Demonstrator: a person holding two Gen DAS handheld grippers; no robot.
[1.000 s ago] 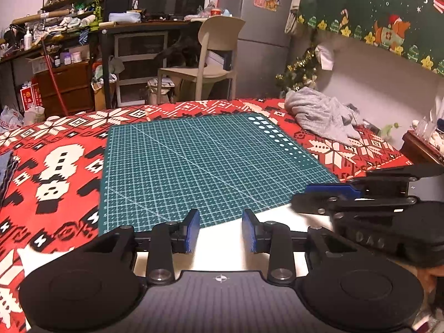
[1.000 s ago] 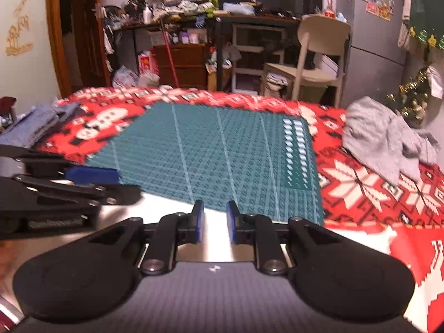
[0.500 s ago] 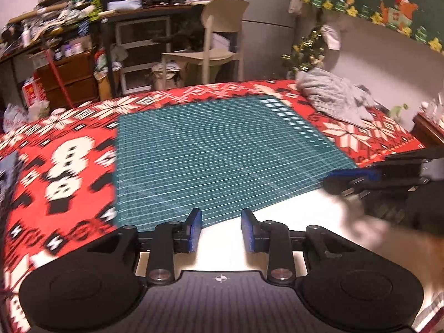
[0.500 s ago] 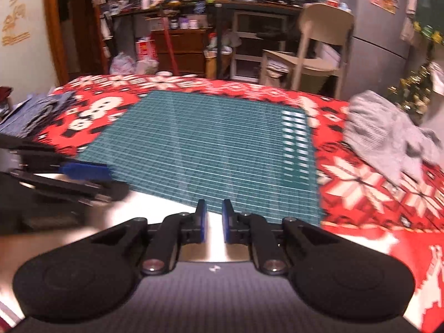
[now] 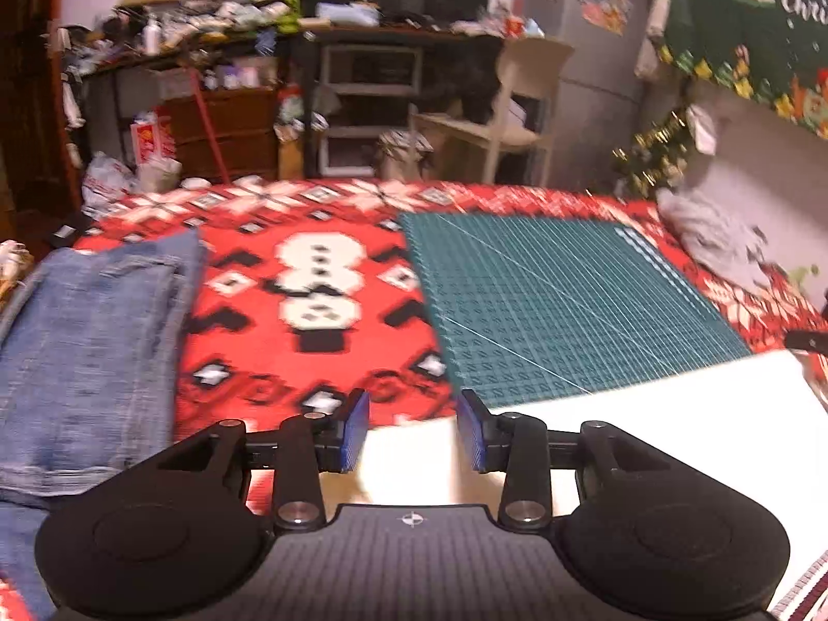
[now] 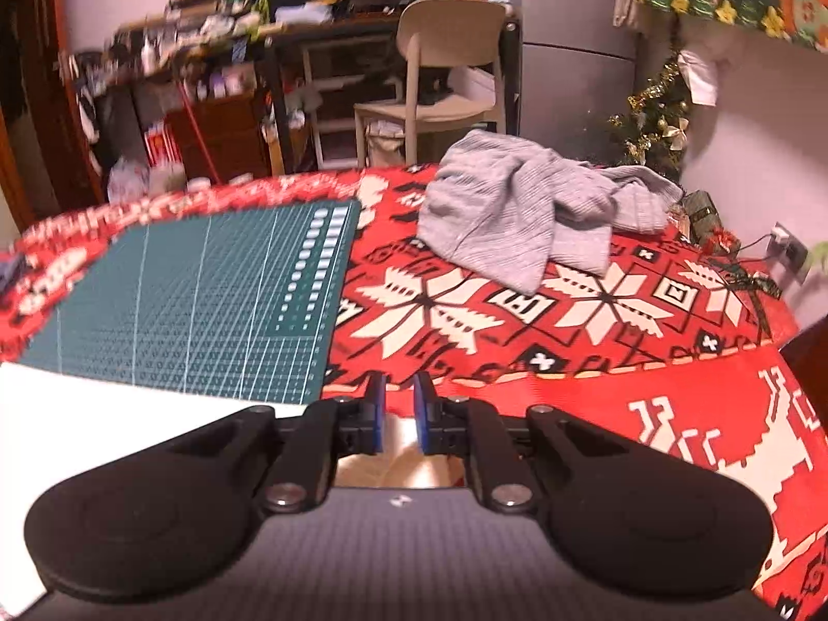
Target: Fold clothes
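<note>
Crumpled light-grey knit garment (image 6: pixel 522 217) heaped far right on red patterned Christmas cloth (image 6: pixel 595 341), right of green gridded cutting mat (image 6: pixel 207 290). Blue denim jeans (image 5: pixel 88 341) lying flat, near left. Soft, limp, light knit; best pinched at a hem or corner. Left gripper (image 5: pixel 412 429) spread wide, empty. Right gripper (image 6: pixel 398 414) narrowly parted, empty.

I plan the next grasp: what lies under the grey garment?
The grey garment lies crumpled on the red patterned cloth, beside the green mat, not on it. What its folds cover cannot be seen.
</note>
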